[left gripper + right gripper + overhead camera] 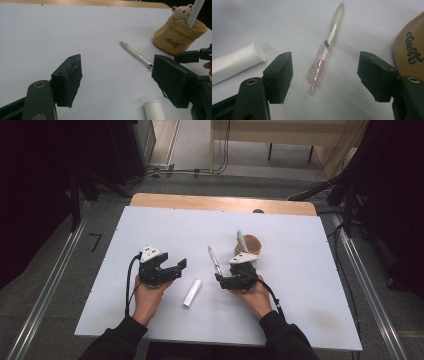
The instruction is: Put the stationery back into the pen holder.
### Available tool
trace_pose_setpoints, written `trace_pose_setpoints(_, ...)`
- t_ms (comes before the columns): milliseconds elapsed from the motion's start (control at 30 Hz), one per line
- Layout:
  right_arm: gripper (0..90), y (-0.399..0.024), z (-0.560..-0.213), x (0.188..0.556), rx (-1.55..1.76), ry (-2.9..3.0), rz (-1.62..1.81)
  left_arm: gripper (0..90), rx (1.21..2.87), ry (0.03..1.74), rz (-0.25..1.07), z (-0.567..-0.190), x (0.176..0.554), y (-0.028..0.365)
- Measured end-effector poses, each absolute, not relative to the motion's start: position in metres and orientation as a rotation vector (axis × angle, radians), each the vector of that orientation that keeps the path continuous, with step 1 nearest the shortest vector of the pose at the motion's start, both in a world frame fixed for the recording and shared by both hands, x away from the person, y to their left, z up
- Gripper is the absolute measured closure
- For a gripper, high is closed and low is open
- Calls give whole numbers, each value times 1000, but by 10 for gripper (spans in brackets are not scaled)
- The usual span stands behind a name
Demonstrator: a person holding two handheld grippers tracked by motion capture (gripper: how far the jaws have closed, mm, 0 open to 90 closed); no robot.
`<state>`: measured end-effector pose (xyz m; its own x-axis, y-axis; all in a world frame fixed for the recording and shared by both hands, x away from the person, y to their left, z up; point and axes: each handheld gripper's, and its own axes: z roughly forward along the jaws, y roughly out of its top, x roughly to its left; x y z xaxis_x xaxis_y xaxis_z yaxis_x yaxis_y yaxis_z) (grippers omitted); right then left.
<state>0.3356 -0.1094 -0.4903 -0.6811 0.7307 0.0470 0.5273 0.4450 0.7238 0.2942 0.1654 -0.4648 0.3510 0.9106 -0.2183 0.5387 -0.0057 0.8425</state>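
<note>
White table (pixel 150 225), dim room. My right gripper (pixel 325 75) straddles the pen (pixel 325 50), jaws apart, nothing gripped; the cup (pixel 248 245) sits at one o'clock. Left gripper (pixel 172 268) gapes empty. I'd lower squarely, then clamp mid-barrel.

Both hands are low on the white bench (pixel 150 225). The left gripper (pixel 176 266) points right, jaws apart, nothing between them. A white tube (pixel 192 292) lies between the two hands. The right gripper (pixel 220 278) sits at the near end of a clear pen (pixel 214 259), with the tan cup (pixel 250 243) just beyond.
</note>
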Motion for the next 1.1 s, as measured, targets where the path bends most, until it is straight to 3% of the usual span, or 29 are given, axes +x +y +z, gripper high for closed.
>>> trace_pose_setpoints(1100,485,-58,-500,386,1168,2356,959,220,1678,1317,480,-471,295,169)
